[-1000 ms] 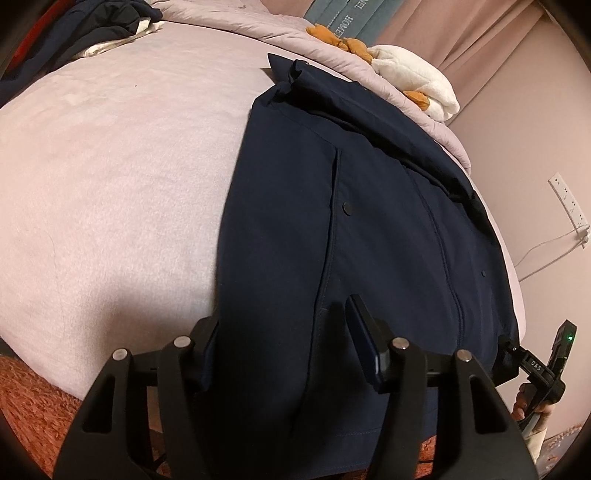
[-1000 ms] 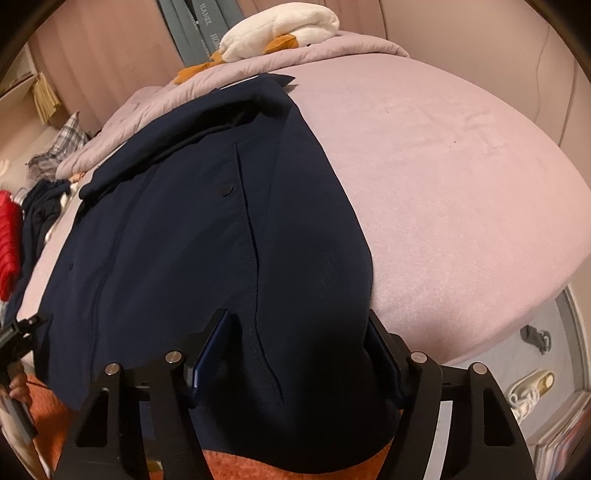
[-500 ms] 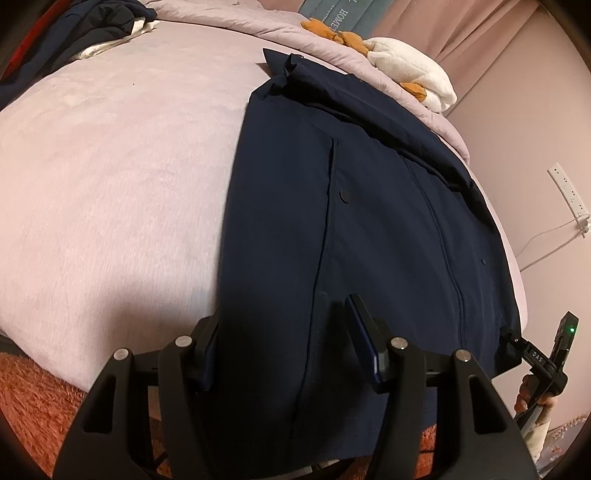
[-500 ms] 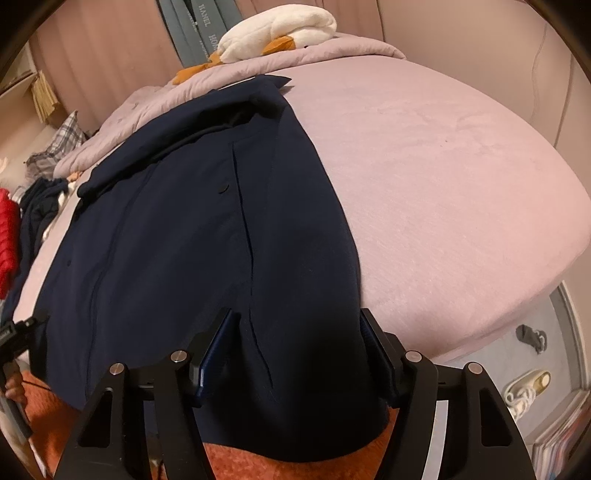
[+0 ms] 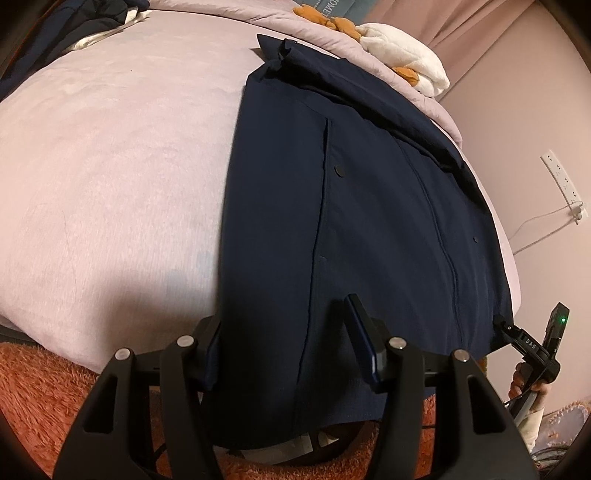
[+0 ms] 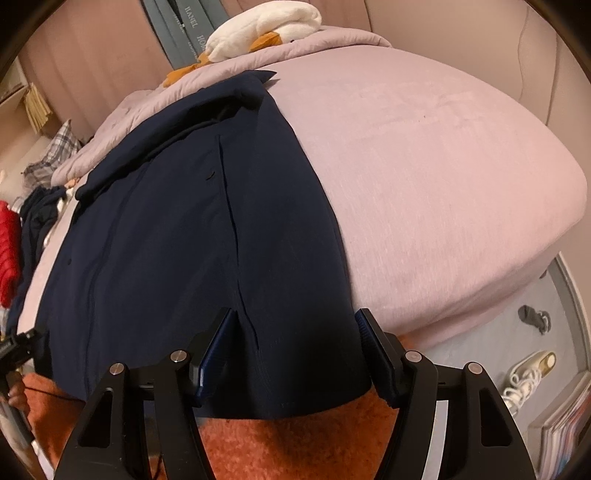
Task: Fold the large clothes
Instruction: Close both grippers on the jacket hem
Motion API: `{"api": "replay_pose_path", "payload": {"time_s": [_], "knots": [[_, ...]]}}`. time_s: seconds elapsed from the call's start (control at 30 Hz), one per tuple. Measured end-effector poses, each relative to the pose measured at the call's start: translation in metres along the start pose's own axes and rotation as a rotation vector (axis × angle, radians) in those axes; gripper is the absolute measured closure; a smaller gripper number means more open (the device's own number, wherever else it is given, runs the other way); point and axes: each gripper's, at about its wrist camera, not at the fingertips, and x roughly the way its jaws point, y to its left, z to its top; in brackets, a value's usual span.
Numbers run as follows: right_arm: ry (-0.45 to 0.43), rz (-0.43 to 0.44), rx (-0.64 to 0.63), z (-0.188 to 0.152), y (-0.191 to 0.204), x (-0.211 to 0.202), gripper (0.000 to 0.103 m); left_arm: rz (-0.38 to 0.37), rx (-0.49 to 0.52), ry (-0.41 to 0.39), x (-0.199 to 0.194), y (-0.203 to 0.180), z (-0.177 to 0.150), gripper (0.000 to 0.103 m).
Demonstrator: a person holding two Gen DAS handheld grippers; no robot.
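A navy button-front jacket point(image 5: 369, 206) is laid flat along one side of a bed point(image 5: 110, 166), collar at the far end and hem hanging over the near edge, right in front of both pairs of fingers. The cloth is judged soft and limp, fairly light though large, with a smooth weave that may slip; seams and the snap placket should give firmer purchase than the open panels. Nothing about it looks fragile.

The hem is seen between the fingers of the left gripper point(image 5: 288, 332), at the garment's outer side edge; the fingers are spread, and no pinch on the cloth can be made out. The right gripper point(image 6: 295, 350) straddles the hem at the opposite side edge, on both sides of a vertical seam, its fingers likewise spread wide and not pressed on the fabric. Hold is best taken at the two hem corners, through all layers, so that the lower part can be lifted evenly without sagging in the middle.

Beyond the collar, a white and orange plush toy point(image 6: 266, 26) lies on a quilt. An orange shaggy rug point(image 6: 295, 443) is seen under the fingers.
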Motion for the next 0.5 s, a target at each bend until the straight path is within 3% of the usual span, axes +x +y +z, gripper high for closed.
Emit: {"api": "replay_pose_path", "payload": {"time_s": [0.07, 0.13, 0.2, 0.23, 0.27, 0.3, 0.33, 0.47, 0.5], "knots": [[-0.001, 0.005, 0.000, -0.001, 0.000, 0.000, 0.035, -0.007, -0.001, 0.004, -0.001, 0.001, -0.001, 0.047], [-0.002, 0.006, -0.005, -0.002, 0.001, 0.002, 0.037, -0.002, 0.001, 0.006, -0.001, 0.001, -0.003, 0.054], [0.000, 0.008, -0.013, -0.002, 0.001, 0.003, 0.042, 0.017, 0.005, 0.006, -0.001, 0.001, -0.004, 0.068], [-0.001, 0.009, -0.022, -0.003, 0.002, 0.003, 0.051, 0.020, 0.002, 0.006, -0.001, 0.002, -0.005, 0.072], [-0.001, 0.029, -0.030, -0.004, 0.004, 0.002, 0.066, 0.018, -0.008, 0.007, -0.001, 0.002, -0.005, 0.078], [-0.002, 0.067, -0.029, -0.004, 0.006, 0.001, 0.075, 0.010, -0.028, 0.007, -0.002, 0.003, -0.005, 0.090], [0.000, 0.094, -0.028, -0.004, 0.007, 0.001, 0.087, 0.004, -0.039, 0.006, -0.002, 0.004, -0.006, 0.095], [-0.020, 0.118, -0.051, 0.000, 0.018, -0.008, 0.090, 0.025, -0.040, -0.034, -0.017, -0.007, -0.005, 0.100], [-0.043, 0.158, -0.041, 0.003, 0.020, -0.018, 0.090, 0.005, -0.031, -0.055, -0.027, -0.014, -0.004, 0.100]]}}
